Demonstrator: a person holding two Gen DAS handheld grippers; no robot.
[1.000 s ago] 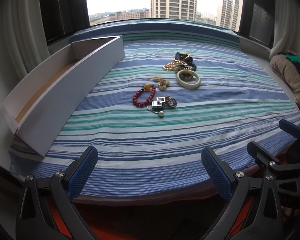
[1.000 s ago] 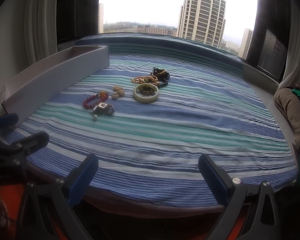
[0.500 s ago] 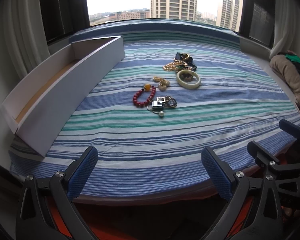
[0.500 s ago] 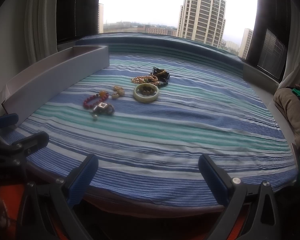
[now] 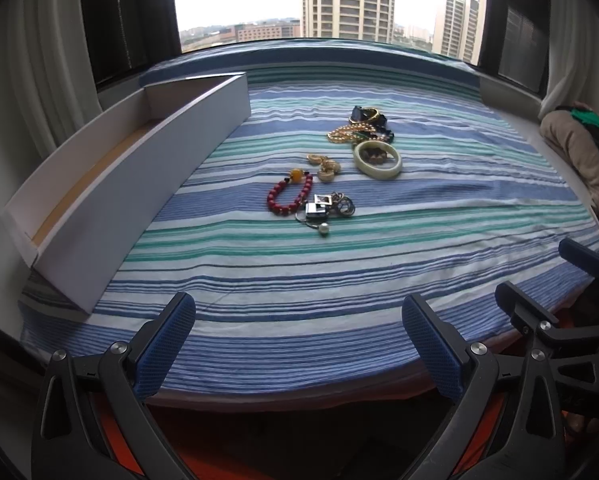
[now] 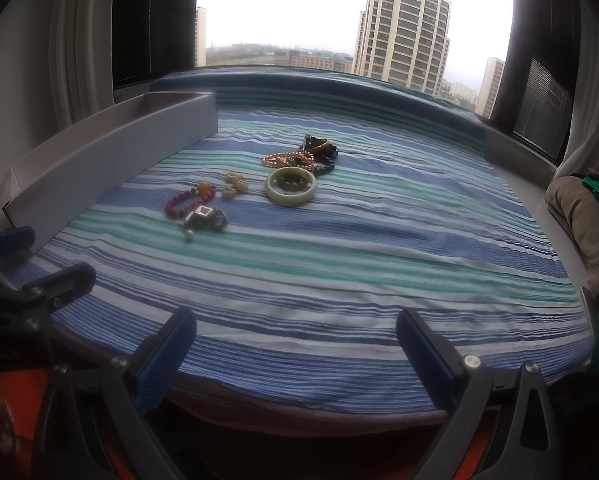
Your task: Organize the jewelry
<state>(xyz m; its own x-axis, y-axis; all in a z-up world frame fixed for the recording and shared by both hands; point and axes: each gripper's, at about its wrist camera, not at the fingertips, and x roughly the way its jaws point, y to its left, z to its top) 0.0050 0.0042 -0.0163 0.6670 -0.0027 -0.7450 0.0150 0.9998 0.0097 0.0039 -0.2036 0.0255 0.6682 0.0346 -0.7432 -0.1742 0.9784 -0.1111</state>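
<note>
Left tongs (image 5: 297,330) and right tongs (image 6: 295,346) agape (empty), at striped cloth (image 5: 339,280) edge

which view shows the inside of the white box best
The left wrist view: it looks down into the white box, showing its tan floor and inner walls. The right wrist view shows mostly its outer long wall and little of the inside.

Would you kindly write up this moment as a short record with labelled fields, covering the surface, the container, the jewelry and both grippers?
surface: striped cloth in blue, green and white
container: long white box, open top, left of the jewelry; no jewelry visible inside
nearest pieces: red bead bracelet; small metal cluster with a pearl
middle: pale green bangle; cream earrings
farthest: gold bead strand tangled with dark pieces
left gripper: open, holding nothing, at near edge
right gripper: open, holding nothing, at near edge
</note>
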